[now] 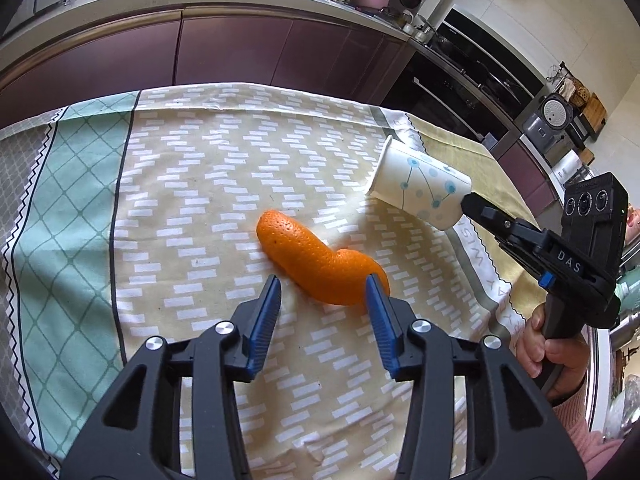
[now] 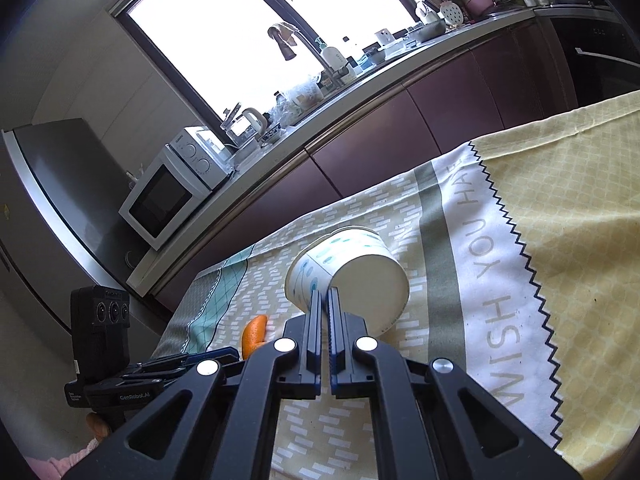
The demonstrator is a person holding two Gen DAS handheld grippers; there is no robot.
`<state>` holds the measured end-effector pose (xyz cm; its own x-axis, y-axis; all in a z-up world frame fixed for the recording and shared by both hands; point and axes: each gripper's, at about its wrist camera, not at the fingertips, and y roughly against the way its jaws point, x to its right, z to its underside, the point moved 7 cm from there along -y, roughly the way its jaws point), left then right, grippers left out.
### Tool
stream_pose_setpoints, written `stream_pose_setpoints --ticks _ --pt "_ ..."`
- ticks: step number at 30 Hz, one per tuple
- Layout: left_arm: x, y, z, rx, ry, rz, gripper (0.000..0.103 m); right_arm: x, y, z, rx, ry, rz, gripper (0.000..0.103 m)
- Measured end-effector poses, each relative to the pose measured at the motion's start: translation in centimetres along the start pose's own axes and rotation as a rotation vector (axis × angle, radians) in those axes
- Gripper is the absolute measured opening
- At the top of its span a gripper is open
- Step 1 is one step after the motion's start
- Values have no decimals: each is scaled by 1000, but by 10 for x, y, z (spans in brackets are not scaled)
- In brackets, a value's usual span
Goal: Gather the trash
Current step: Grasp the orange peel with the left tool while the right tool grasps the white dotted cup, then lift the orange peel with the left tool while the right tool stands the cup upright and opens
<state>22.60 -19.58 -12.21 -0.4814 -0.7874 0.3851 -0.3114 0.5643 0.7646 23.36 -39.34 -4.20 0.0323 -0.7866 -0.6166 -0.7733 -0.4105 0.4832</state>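
Orange peel (image 1: 320,262) lies on the tablecloth (image 1: 200,168), and the left wrist view shows it big and close, with the left gripper (image 1: 324,292) spread wide just over its near end, not pinching it. From the right wrist view only a small bit of the peel shows. That view shows the right gripper (image 2: 325,294) pressed together on the rim of the paper cup (image 2: 352,276), which is tipped on its side with the open mouth facing the camera. The left view shows the same cup from the side, held up off the cloth, and a hand (image 1: 554,350) around the right gripper's handle. The cloth has yellow, green and white patches with grey letters. Behind it are dark red cupboards (image 2: 400,136), a white microwave (image 2: 168,196) and a bright window (image 2: 248,20).
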Motion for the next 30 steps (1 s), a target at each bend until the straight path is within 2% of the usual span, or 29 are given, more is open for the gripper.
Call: stream_pose_setpoints --ticks 2,7,14,17,23,30 --pt "1 -7 -1 -17 12 9 51 -1 -2 4 -11 0 -6 2" --pt "6 -15 -11 -23 37 25 56 -7 -7 11 -39 16 -23 1" --pt "7 -21 -18 -12 65 13 35 -11 -6 14 -40 30 -31 1" --pt "12 -19 -17 -5 56 33 22 -12 -3 13 -33 26 -35 1" --pt "26 -6 -11 22 21 40 19 -14 4 14 -22 23 -50 1" --pt "23 35 -3 85 19 41 18 -29 11 14 -8 40 -80 1"
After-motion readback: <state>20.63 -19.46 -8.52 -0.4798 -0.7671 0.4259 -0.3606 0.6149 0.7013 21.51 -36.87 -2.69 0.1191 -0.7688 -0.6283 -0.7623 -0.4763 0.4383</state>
